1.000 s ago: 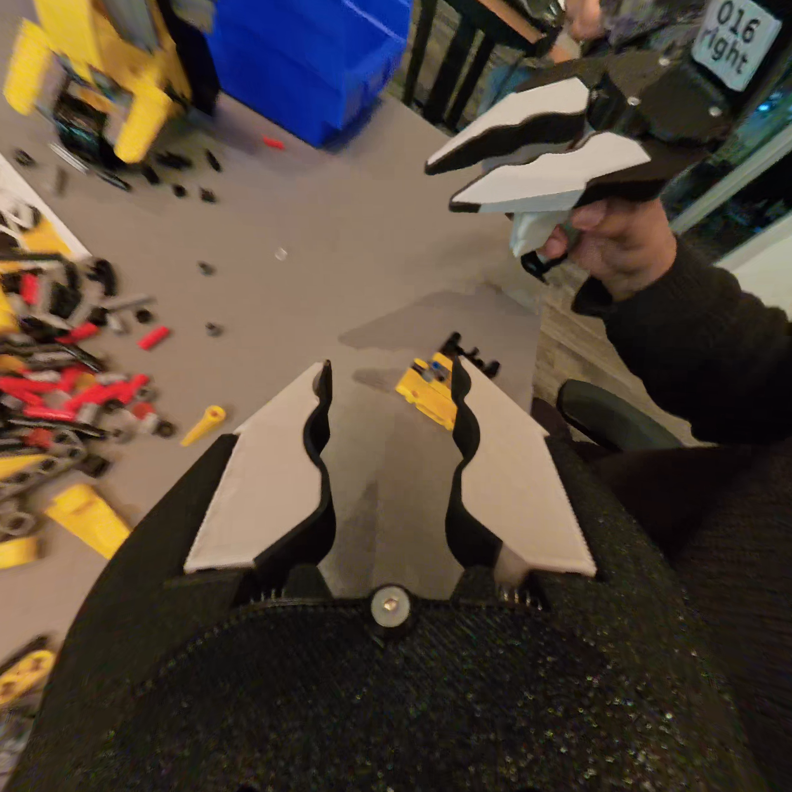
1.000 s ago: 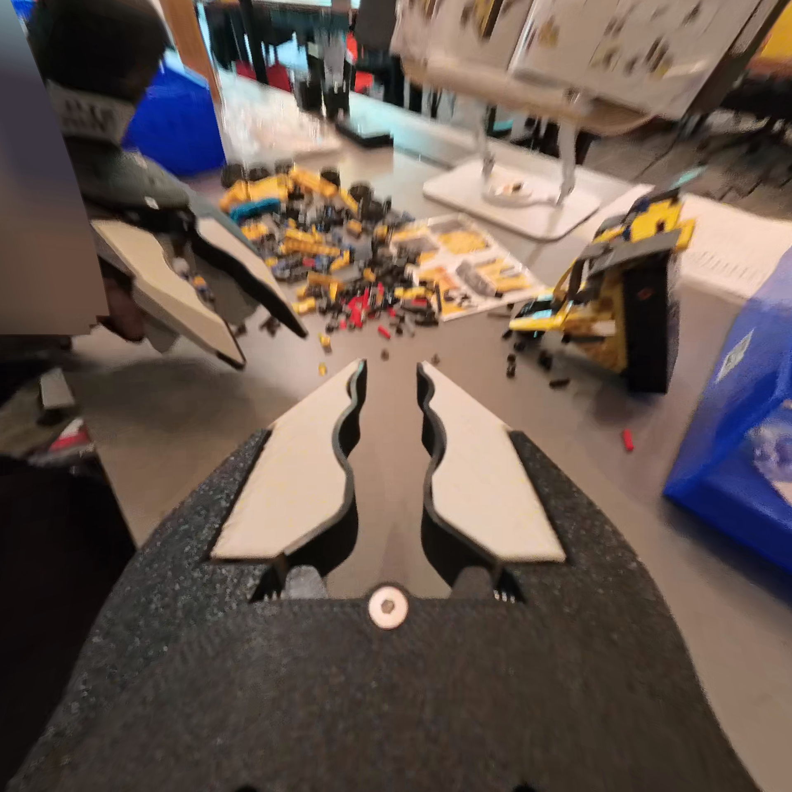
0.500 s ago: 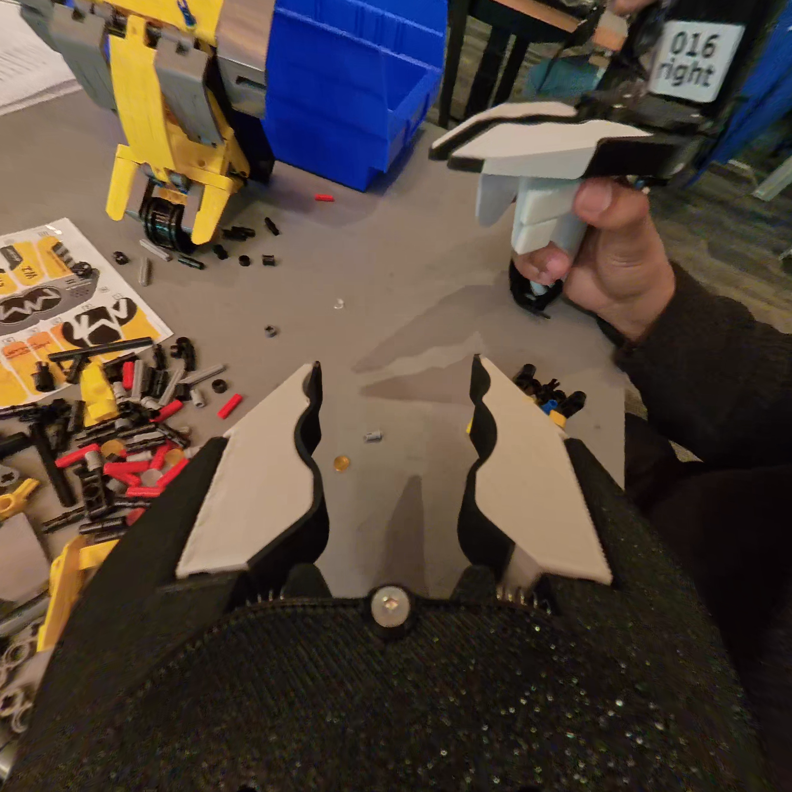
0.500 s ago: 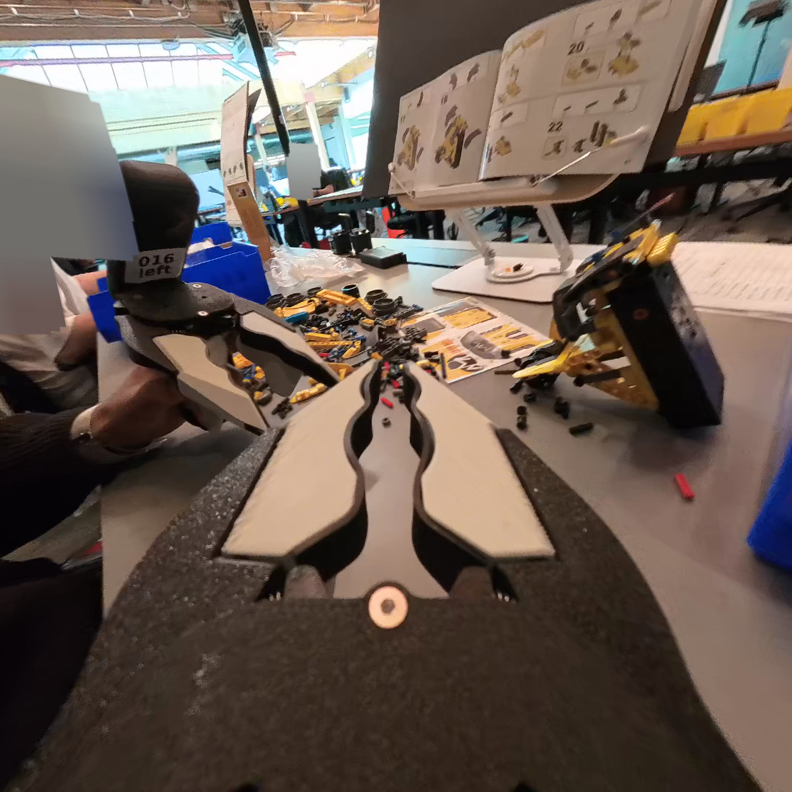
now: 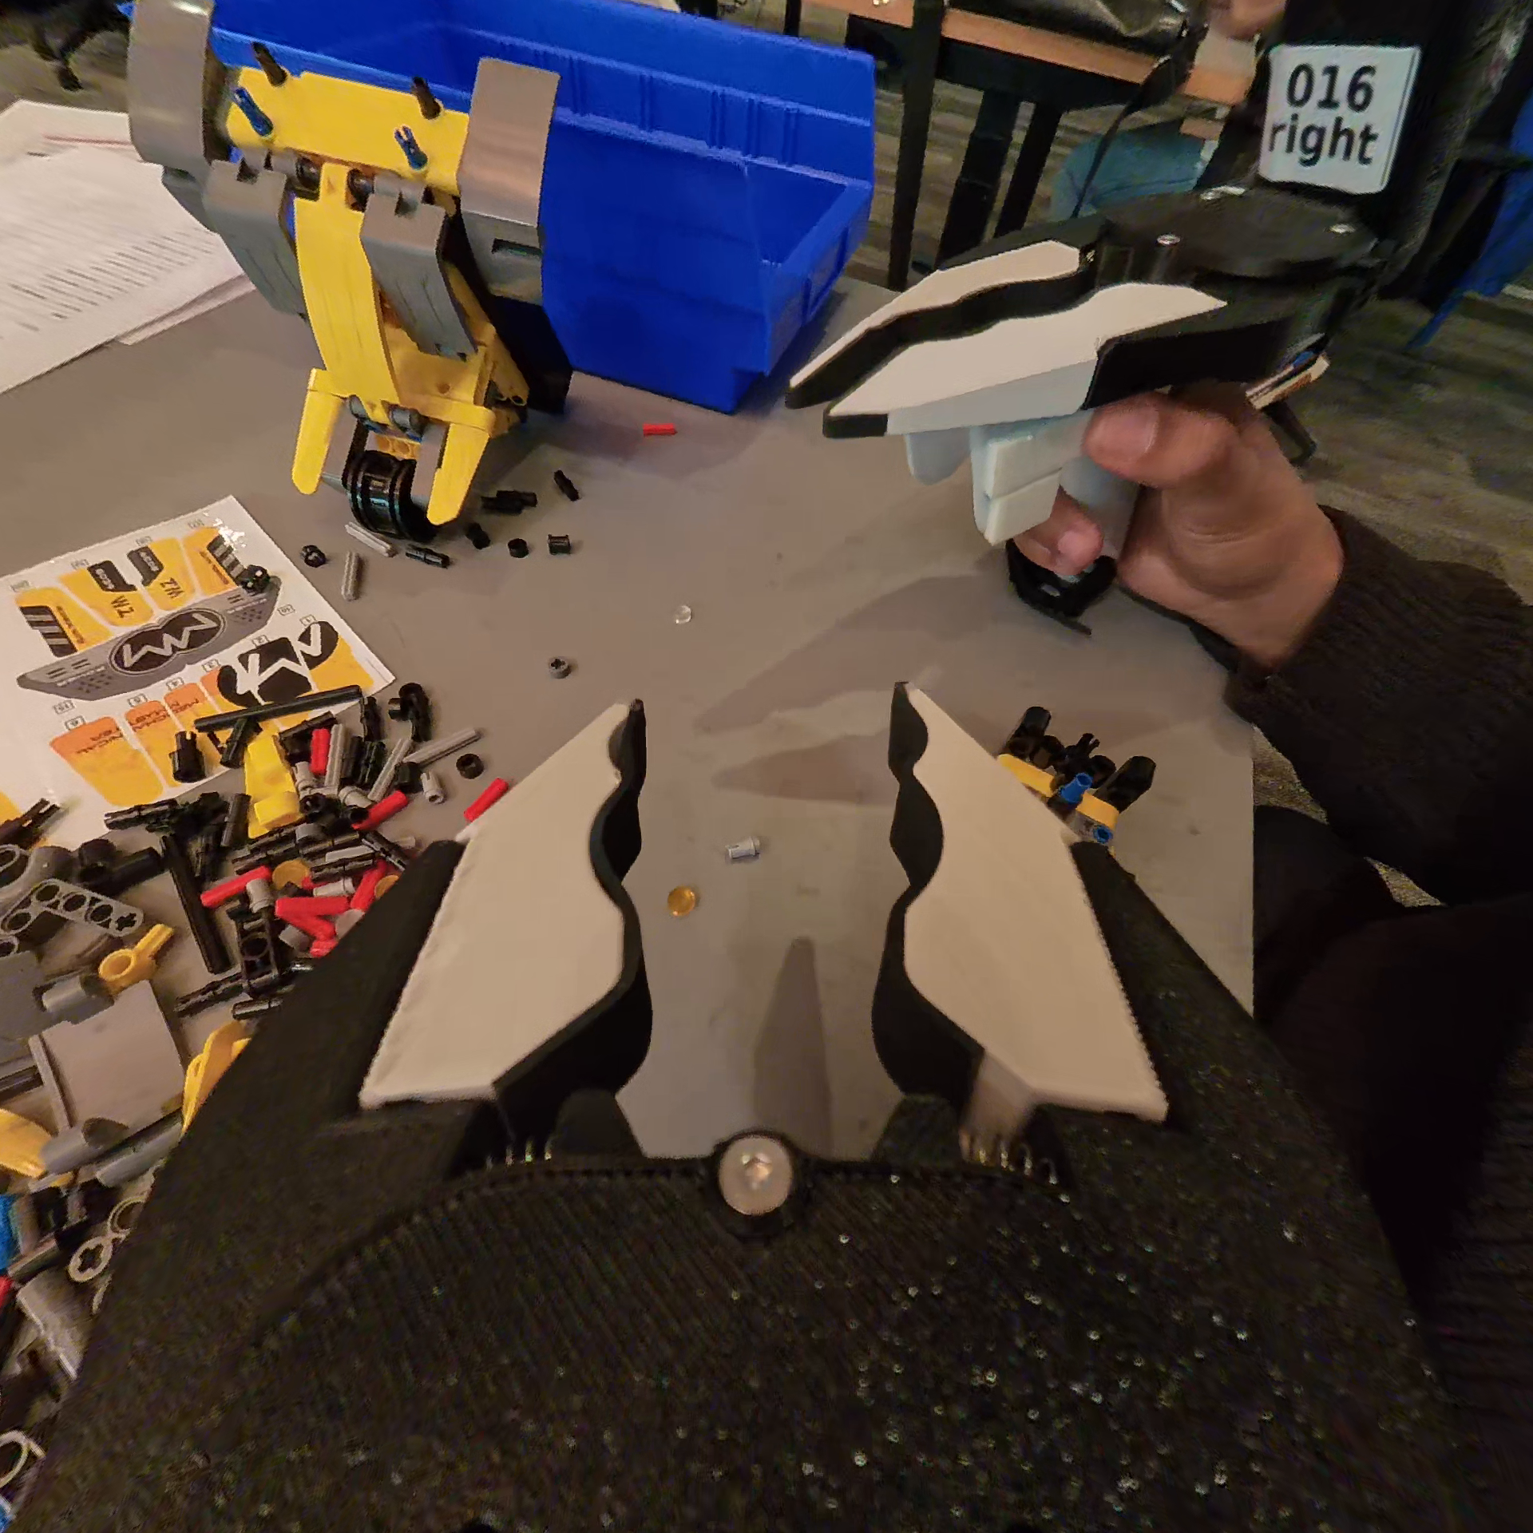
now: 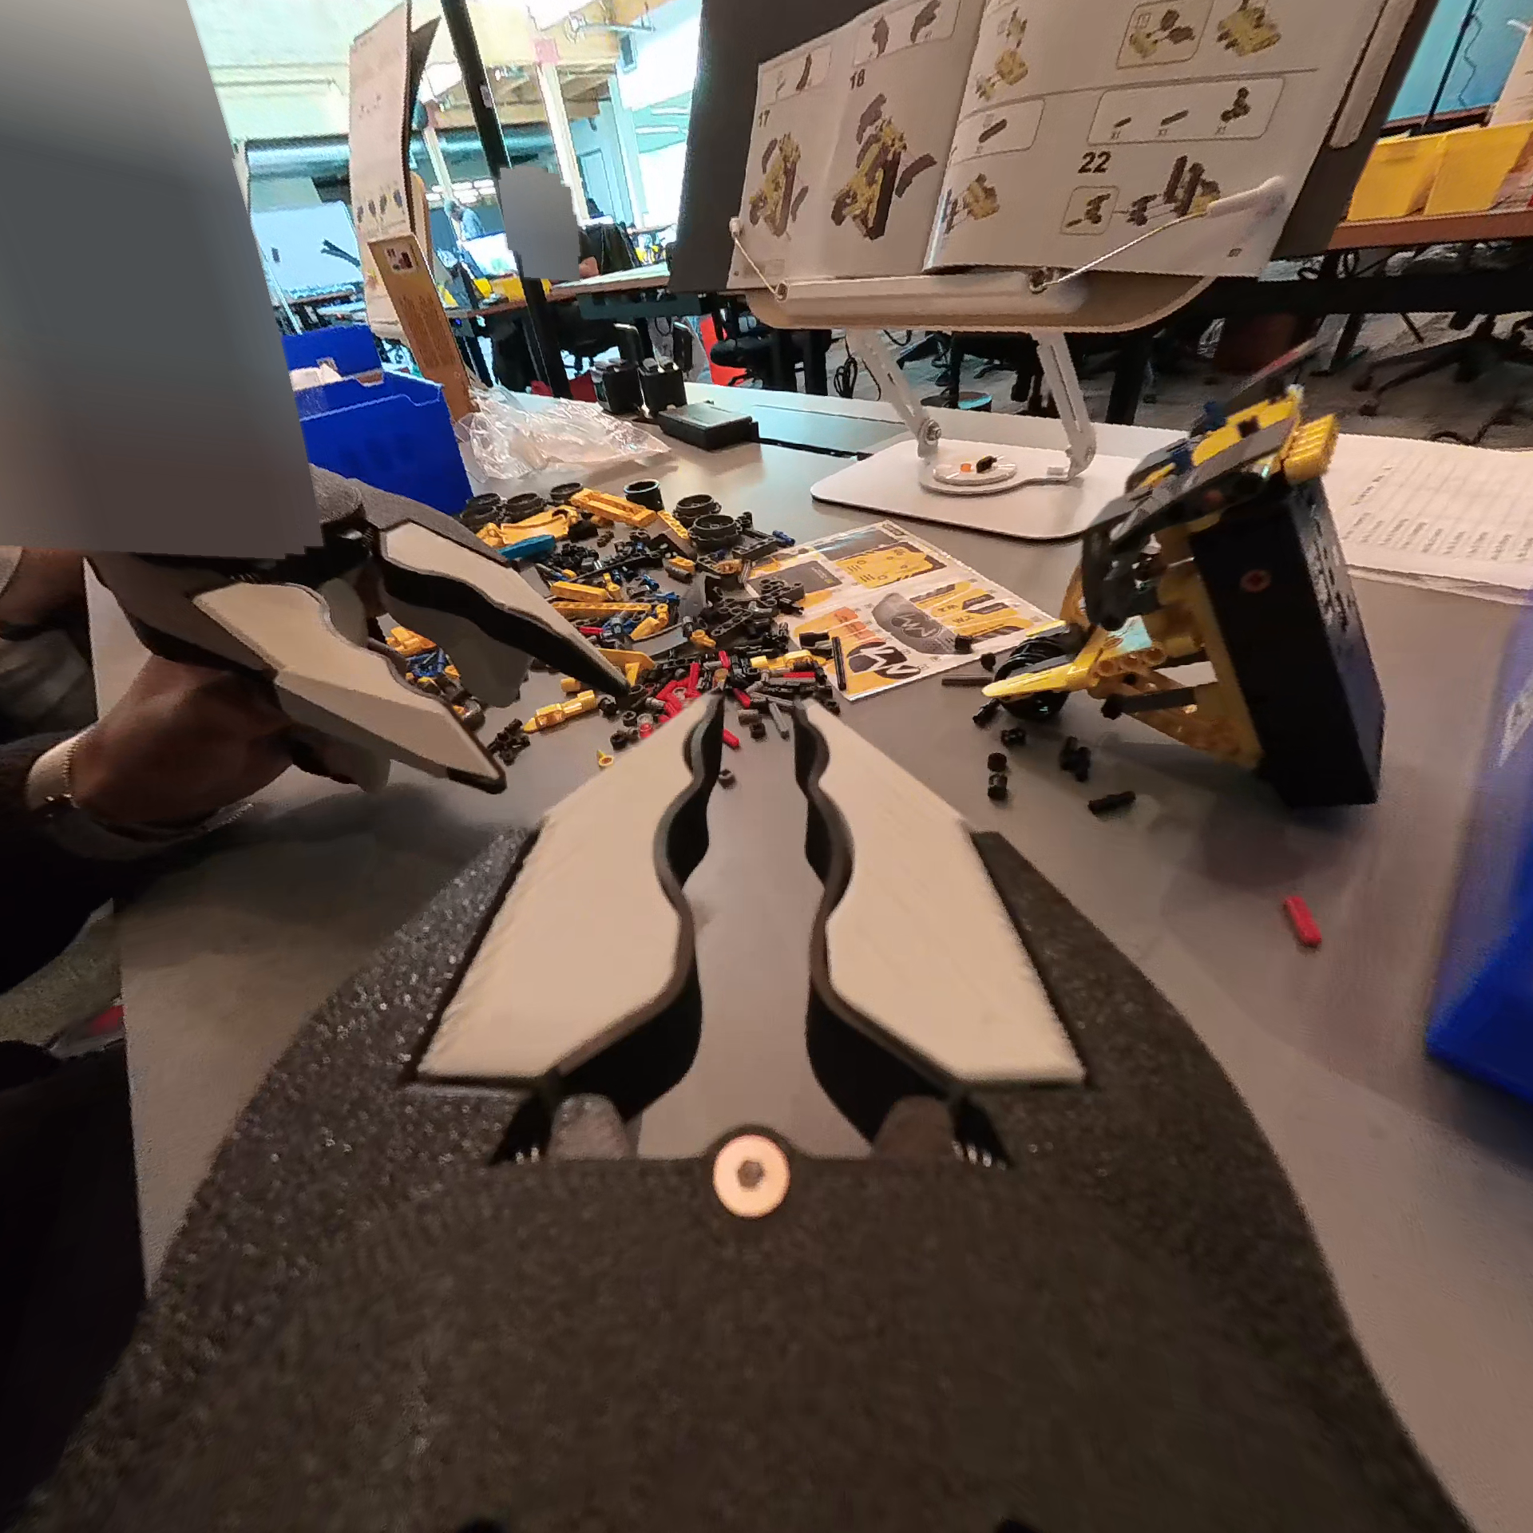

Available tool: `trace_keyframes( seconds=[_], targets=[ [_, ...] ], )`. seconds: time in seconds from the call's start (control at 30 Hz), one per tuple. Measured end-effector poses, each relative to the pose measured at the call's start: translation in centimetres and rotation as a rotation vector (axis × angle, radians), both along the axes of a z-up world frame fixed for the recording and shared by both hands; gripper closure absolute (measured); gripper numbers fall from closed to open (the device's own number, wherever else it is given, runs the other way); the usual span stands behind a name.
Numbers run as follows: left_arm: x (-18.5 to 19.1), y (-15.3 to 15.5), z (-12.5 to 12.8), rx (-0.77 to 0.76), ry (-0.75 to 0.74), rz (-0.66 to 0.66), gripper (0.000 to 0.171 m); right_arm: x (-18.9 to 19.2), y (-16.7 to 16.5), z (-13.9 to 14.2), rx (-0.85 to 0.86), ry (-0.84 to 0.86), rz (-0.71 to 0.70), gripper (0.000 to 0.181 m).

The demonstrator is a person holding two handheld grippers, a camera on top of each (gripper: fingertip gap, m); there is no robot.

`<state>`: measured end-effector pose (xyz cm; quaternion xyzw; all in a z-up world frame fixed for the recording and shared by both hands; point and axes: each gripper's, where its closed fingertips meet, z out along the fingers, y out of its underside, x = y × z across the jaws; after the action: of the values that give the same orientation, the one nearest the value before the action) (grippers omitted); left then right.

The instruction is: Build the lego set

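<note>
Both claws (image 5: 767, 713) (image 6: 755, 713) empty above scattered bricks (image 5: 315, 821).

Over the last second the black left gripper with pale finger plates (image 5: 767, 705) has swung from the table's edge toward the loose pile of black, red and yellow building-toy pieces (image 5: 274, 829), and its fingers have spread wider apart. A small round amber stud (image 5: 682, 900) and a tiny grey peg (image 5: 744, 847) now lie between them. The right gripper (image 6: 755, 705) (blurred a second ago, sharp now) has levelled out, and its narrow gap has barely altered.
</note>
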<state>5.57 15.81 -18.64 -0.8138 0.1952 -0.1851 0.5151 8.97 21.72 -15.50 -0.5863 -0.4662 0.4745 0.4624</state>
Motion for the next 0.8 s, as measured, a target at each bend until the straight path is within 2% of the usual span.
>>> trace_keyframes(
  seconds=[0.3,0.57,0.7,0.8],
  targets=[
    [-0.1,0.1,-0.4,-0.054,-0.066,-0.01,0.116,-0.5,-0.1,-0.8,-0.003,-0.059,0.008,0.163],
    [-1.3,0.6,-1.0,-0.076,-0.039,0.043,0.116,-0.8,0.1,-1.3,-0.027,-0.09,0.012,0.162],
    [-1.4,0.7,-1.3,-0.099,-0.07,0.038,0.116,-0.7,1.4,-2.1,-0.064,-0.131,-0.054,0.162],
    [-1.5,0.9,-2.0,-0.125,-0.063,0.044,0.116,-0.7,1.6,-2.3,-0.091,-0.136,-0.053,0.161]
  ],
)
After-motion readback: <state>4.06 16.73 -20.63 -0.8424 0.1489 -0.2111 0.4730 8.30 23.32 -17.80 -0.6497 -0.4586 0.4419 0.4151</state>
